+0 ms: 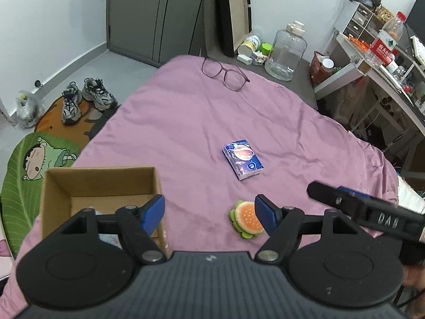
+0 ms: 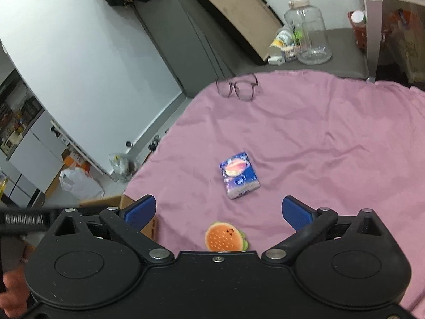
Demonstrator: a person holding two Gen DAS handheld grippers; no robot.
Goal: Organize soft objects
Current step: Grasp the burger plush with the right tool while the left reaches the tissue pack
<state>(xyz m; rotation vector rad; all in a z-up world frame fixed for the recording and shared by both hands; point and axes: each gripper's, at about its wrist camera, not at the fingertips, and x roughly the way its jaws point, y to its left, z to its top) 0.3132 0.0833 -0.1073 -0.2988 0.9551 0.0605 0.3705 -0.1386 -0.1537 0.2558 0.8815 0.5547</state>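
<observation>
Right gripper point(image 2: 219, 212): jaws spread wide, nothing between the blue pads.
Left gripper point(image 1: 209, 214): jaws apart, empty.
Burger toy point(image 2: 225, 236): round plush, orange bun with green frill, lying on the pink sheet point(image 2: 318, 146) just under the right gripper, beside the left gripper's right pad.
Tissue pack point(image 2: 239, 179): blue, soft, ahead of both grippers.
Cardboard box point(image 1: 101, 183): open, under the left gripper's left pad.
Glasses point(image 1: 225, 73): far ahead.
</observation>
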